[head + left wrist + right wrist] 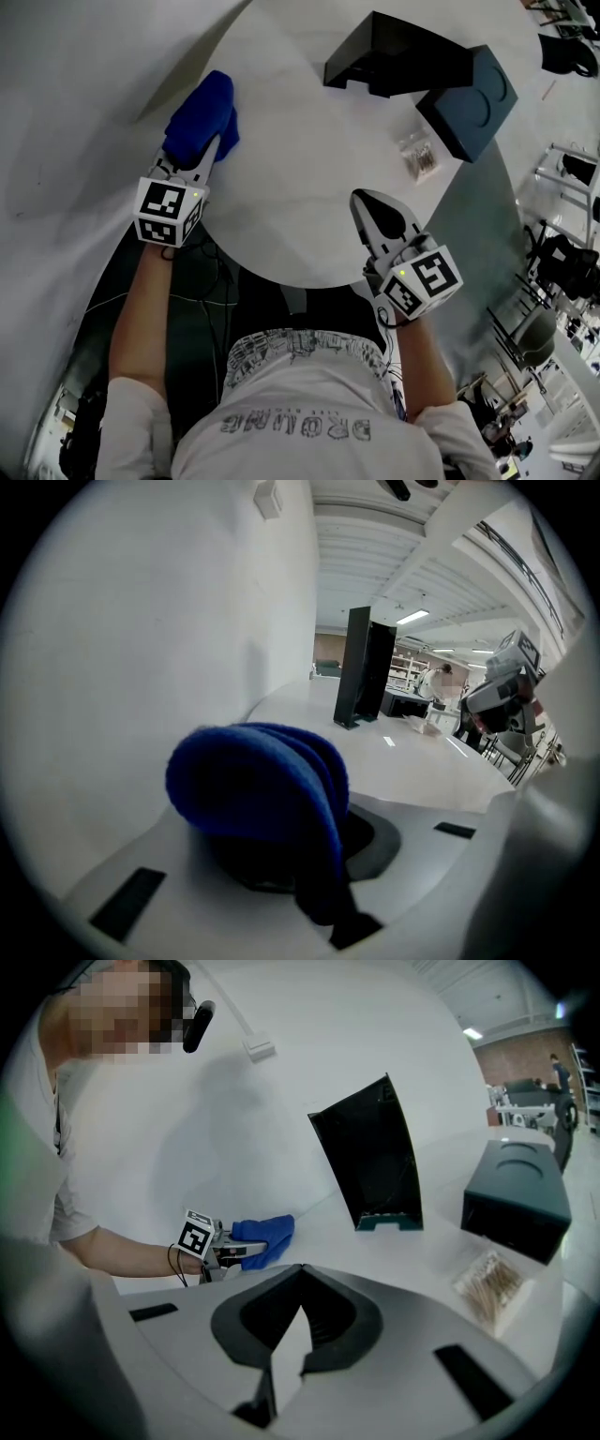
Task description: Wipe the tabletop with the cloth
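The round white table (309, 197) fills the middle of the head view, with a pale wall to its left. On the far part of the table stands a black open-fronted holder (394, 52). Just beside it, to the right, is a dark blue-grey box (473, 94) with a round shape in its lid.

The left gripper (214, 148) is at the left edge of the table, and its jaws are closed on the blue cloth (200, 117). The cloth is bunched in thick folds and sits at that edge, near the wall. I cannot tell if it presses on the surface.

The right gripper (367, 200) is over the near edge of the table, well apart from the cloth. Its jaws meet at the tips and there is nothing between them.

A small clear packet of thin pale sticks (418, 155) lies near the box, on the side toward the person.
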Available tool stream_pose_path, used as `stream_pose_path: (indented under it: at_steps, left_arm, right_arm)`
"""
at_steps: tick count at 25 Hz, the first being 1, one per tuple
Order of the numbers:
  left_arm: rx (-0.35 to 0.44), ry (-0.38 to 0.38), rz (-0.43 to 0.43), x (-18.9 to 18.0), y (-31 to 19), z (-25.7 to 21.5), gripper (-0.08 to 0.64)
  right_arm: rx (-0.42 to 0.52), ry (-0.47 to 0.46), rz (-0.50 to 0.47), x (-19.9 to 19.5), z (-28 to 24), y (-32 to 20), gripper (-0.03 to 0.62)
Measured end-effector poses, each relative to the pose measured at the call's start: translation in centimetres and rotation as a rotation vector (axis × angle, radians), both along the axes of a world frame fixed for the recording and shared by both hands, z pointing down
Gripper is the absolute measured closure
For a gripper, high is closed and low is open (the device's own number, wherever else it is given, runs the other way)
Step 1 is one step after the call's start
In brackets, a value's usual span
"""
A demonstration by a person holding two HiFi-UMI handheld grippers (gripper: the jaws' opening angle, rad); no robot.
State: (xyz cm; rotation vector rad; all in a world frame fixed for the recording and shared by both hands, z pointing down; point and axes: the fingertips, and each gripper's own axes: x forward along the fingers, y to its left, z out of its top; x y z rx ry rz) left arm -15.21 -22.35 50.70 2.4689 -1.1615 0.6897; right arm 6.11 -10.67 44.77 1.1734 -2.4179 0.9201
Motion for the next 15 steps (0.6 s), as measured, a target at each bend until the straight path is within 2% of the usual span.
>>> stream_pose_path:
  at_steps: [6, 11, 15]
  left_arm:
    - [-0.012, -0.003, -0.017, 0.4, 0.3, 0.7, 0.489]
    - [-0.007, -0.060, 0.045, 1.7, 0.9, 0.8, 0.488]
    - [-0.002, -0.111, 0.137, 4.3, 2.4, 0.7, 0.488]
  right_arm:
    - [-0.007, -0.015, 0.031, 1.0, 0.4, 0.2, 0.584]
    - [-0.002, -0.035, 0.068, 2.0, 0.3, 0.9, 0.584]
    - [0.005, -0.045, 0.095, 3.0, 0.0, 2.0, 0.584]
